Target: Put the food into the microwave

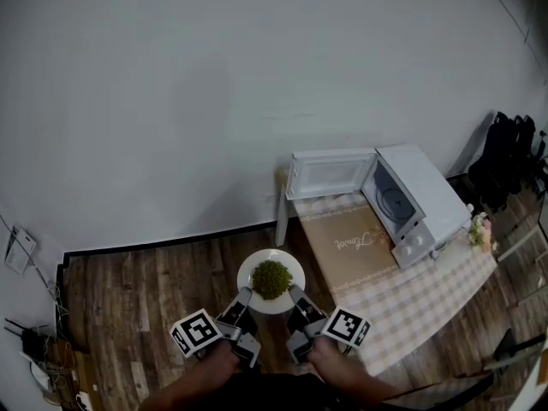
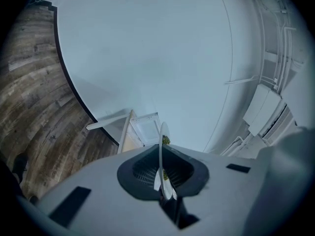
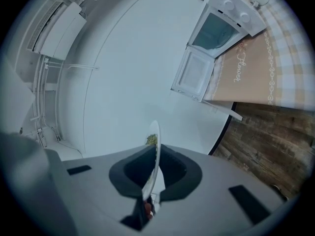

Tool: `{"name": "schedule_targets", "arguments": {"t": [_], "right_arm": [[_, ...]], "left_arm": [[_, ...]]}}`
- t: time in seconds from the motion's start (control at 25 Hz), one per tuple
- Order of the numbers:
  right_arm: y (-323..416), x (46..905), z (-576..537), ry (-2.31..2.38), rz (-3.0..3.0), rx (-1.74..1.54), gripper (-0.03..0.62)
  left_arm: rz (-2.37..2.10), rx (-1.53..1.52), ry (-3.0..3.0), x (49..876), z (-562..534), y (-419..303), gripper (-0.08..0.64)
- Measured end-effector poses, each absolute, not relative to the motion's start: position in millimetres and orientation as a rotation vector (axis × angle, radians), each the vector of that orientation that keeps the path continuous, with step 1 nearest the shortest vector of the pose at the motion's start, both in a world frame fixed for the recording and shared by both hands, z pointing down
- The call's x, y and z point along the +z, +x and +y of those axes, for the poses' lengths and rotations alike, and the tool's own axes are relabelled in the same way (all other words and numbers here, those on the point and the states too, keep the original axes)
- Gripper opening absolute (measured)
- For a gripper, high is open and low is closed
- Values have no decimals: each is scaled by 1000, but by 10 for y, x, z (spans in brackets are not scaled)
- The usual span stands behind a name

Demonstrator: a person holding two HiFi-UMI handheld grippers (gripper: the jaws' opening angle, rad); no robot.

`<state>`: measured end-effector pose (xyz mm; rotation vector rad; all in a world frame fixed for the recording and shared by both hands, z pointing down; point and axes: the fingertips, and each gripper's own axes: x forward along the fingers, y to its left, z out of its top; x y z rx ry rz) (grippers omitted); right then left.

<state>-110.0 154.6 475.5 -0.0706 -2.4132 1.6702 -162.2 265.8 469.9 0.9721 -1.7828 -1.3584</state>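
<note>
White plate (image 1: 249, 273) edges in L claw (image 1: 244, 298), R claw (image 1: 296, 294); microwave (image 1: 421, 197) open.

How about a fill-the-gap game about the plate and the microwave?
1. The white plate holds a pile of ____ food.
2. The microwave on the table has its door swung ____.
3. The left gripper and the right gripper are each shut on the rim of the ____.

Missing words: green; open; plate.
</note>
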Motion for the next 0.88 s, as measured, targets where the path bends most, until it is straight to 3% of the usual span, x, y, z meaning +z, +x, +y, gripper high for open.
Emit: {"name": "schedule_targets", "arguments": {"t": [0.88], "right_arm": [[-1569,4830,1182,97,-2465,1707,25]], "left_arm": [[-1679,-1271,1058,4784,2211,-2236,20]]}}
